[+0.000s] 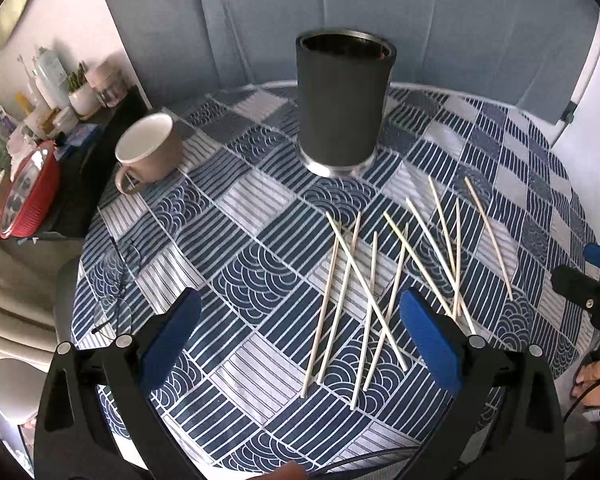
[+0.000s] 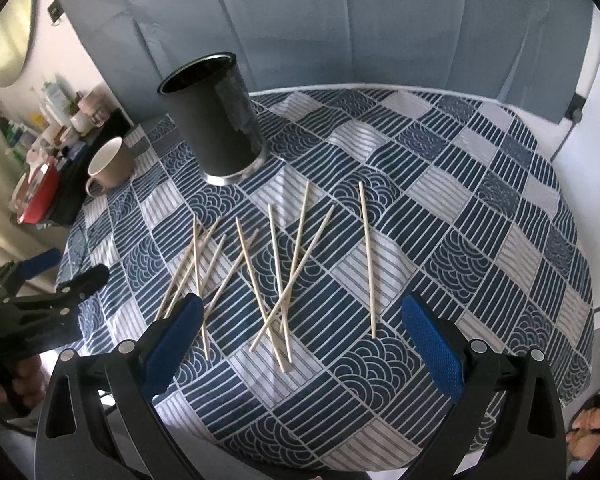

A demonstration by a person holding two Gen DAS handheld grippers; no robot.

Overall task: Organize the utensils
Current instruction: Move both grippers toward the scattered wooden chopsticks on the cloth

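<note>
With both grippers' fingers spread and empty, bring your right gripper (image 2: 302, 344) down on the lone outer chopstick (image 2: 367, 260) lying on the desk (image 2: 480, 220), then drop it upright into the dark holder (image 2: 216, 120).

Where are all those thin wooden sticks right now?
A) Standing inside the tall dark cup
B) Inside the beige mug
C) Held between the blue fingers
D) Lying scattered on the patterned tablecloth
D: the wooden sticks lie loose and partly crossed on the tablecloth in front of the dark cup, and the mug shows none inside.
</note>
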